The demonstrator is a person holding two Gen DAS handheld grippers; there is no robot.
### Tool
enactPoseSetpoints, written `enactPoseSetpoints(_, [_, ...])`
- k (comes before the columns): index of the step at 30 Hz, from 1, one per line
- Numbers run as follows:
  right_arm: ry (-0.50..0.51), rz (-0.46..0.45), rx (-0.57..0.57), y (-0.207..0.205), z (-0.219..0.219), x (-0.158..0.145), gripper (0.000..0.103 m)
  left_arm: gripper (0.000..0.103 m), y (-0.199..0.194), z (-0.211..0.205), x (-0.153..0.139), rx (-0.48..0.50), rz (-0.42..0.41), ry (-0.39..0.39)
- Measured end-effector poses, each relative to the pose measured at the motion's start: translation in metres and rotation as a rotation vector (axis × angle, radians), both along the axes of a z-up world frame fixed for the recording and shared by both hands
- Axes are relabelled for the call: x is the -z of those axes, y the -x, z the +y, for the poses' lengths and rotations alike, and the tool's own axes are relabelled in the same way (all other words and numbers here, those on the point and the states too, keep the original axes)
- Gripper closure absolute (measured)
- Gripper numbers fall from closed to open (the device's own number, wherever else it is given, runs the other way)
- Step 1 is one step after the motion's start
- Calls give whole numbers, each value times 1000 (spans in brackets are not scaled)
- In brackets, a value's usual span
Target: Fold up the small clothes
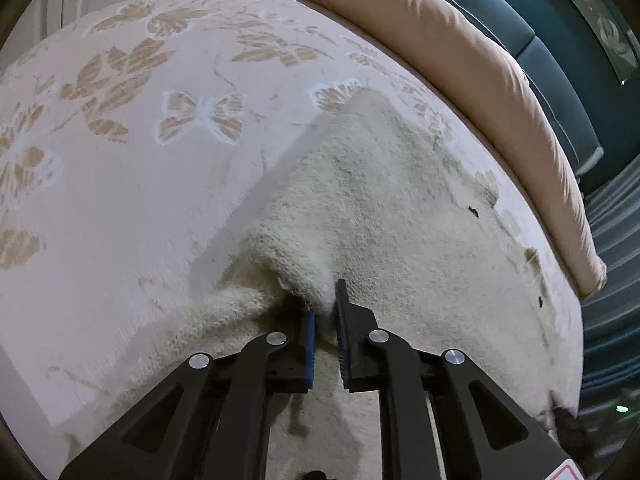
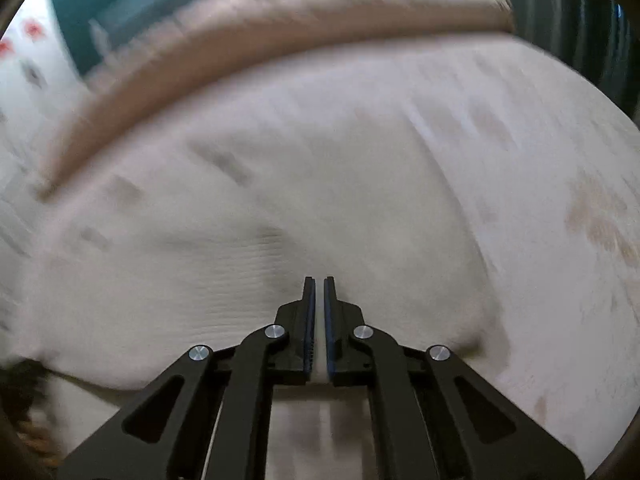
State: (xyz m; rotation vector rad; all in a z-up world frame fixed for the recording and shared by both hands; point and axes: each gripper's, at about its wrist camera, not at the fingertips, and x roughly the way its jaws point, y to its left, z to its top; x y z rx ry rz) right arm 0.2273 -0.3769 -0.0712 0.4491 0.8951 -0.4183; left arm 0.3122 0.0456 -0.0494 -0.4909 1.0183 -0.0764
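A cream knitted garment (image 1: 372, 200) lies on a bed with a floral and butterfly cover (image 1: 160, 128). My left gripper (image 1: 325, 304) is shut on a lifted fold of the garment's near edge, and the cloth bunches up around the blue pads. In the right wrist view the same cream garment (image 2: 240, 248) spreads across the bed, blurred by motion. My right gripper (image 2: 319, 284) is shut, with a thin strip of the cream cloth pinched between its blue pads.
A long tan bolster pillow (image 1: 460, 60) lies along the far edge of the bed, also in the right wrist view (image 2: 260, 24). A teal headboard (image 1: 560, 40) stands behind it. The bed's edge drops off at the right (image 1: 576, 360).
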Motion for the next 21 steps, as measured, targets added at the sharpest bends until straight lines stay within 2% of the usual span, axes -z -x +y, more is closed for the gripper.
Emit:
enactPoseSetpoints(2, [-80, -85, 69, 19, -11, -11, 103, 90, 1, 0, 2, 6, -19, -8])
enactPoseSetpoints(4, [-116, -127, 139, 31, -14, -24, 100, 90, 6, 0, 5, 17, -59, -11])
enactPoseSetpoints(6, [-152, -204, 85, 29, 1, -45, 100, 90, 13, 0, 8, 20, -105, -10])
enactPoseSetpoints(8, [-150, -215, -83, 5, 40, -63, 100, 90, 15, 1, 10, 11, -117, 3])
enactPoseSetpoints(10, [-152, -196, -306, -34, 99, -75, 99, 90, 15, 1, 10, 8, -123, 11])
enactPoseSetpoints(13, [-190, -162, -529, -83, 172, -74, 98, 90, 17, 1, 12, 8, -145, 15])
enactPoseSetpoints(14, [-207, -120, -613, -106, 203, -68, 98, 90, 18, 2, 12, 7, -149, 18])
enactPoseSetpoints(16, [-178, -61, -678, -133, 240, -56, 98, 90, 20, 3, 14, 6, -160, 30])
enactPoseSetpoints(17, [-156, -5, -724, -152, 262, -45, 98, 90, 20, 4, 14, 5, -164, 39])
enactPoseSetpoints(21, [-58, 86, -739, -191, 291, -18, 101, 90, 22, 7, 19, -1, -182, 69])
